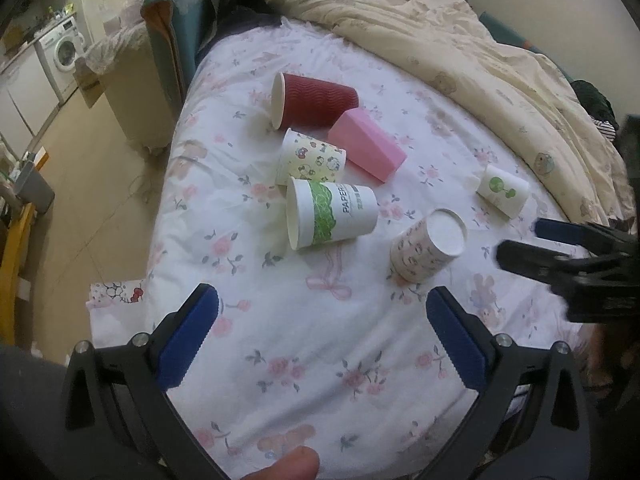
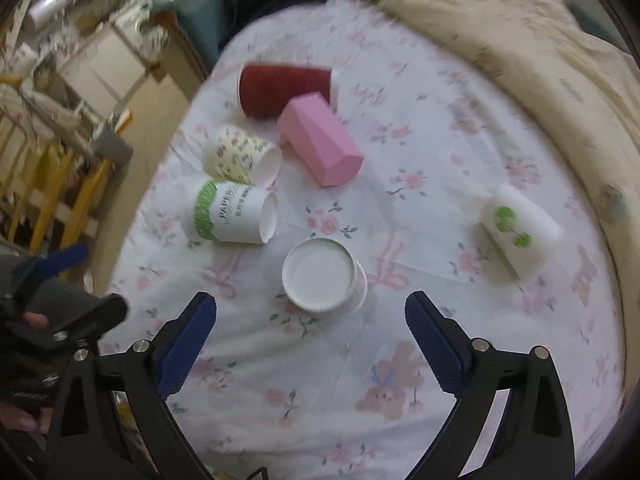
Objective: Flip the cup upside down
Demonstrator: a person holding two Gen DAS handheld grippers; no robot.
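Observation:
Several paper cups lie on a floral bedsheet [image 1: 304, 344]. A small floral cup [image 2: 324, 276] stands upside down, base up, just ahead of my right gripper [image 2: 310, 320], which is open and empty; the cup also shows in the left wrist view [image 1: 428, 248]. A white and green cup [image 1: 332, 214] lies on its side, as do a yellow cartoon cup [image 1: 310, 158], a dark red cup [image 1: 312, 100], a pink cup [image 1: 366, 144] and a small white cup with a green print [image 1: 504, 190]. My left gripper [image 1: 322, 308] is open and empty above the near sheet.
A beige quilt [image 1: 460, 48] is bunched along the far and right side of the bed. The bed's left edge drops to the floor [image 1: 80, 208], with a washing machine [image 1: 62, 50] and cabinets beyond. The right gripper shows at the right edge of the left wrist view [image 1: 520, 242].

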